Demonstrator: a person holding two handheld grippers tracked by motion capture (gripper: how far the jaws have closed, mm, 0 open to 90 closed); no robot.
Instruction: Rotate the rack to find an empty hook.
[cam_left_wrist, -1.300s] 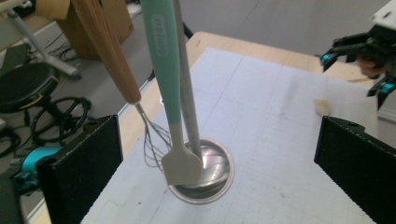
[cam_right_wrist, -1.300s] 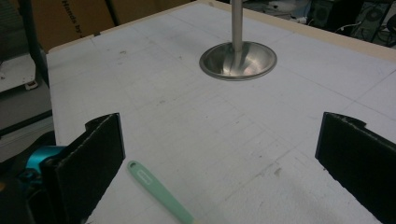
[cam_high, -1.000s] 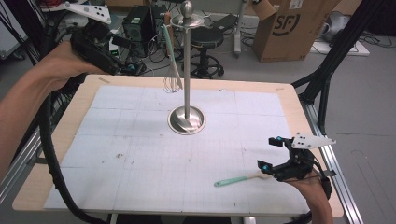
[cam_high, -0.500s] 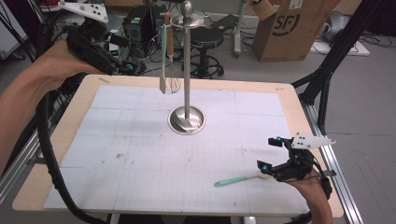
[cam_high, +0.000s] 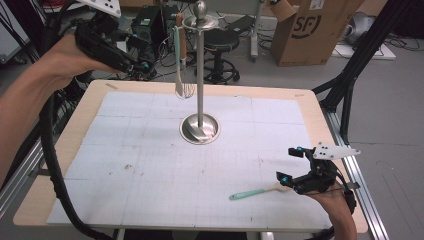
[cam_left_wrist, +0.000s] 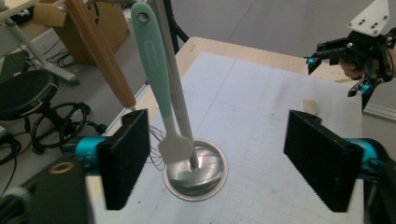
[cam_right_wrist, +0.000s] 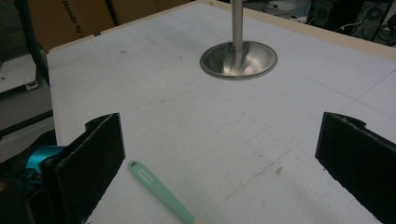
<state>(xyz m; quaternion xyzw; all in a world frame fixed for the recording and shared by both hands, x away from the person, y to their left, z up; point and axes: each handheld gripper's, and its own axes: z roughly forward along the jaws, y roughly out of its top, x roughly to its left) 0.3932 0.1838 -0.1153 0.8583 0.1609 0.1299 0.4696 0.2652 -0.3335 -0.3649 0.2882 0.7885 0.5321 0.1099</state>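
Note:
A steel stand (cam_high: 200, 75) with a round base (cam_high: 200, 129) rises at the middle back of the table. From its top hang a mint-handled spatula (cam_high: 178, 55) with a pale head and a wood-handled whisk (cam_high: 182, 42). My left gripper (cam_high: 142, 66) is held in the air to their left, open and apart from them; in its own view the spatula (cam_left_wrist: 154, 65) and whisk handle (cam_left_wrist: 100, 51) hang beyond the open gripper (cam_left_wrist: 224, 158). A second mint-handled utensil (cam_high: 255, 192) lies flat at the front right. My right gripper (cam_high: 290, 164) is open just right of it, the handle (cam_right_wrist: 161, 193) near its left jaw.
The white gridded mat (cam_high: 125, 150) covers most of the wooden table. A thick black cable (cam_high: 50, 150) trails from my left gripper down the table's left side. Behind the table stand a cardboard box (cam_high: 310, 30) and a black stool (cam_high: 222, 50).
The hanging spatula and whisk have swayed slightly beside the pole. My left gripper has shifted only a little; the right gripper has stayed put.

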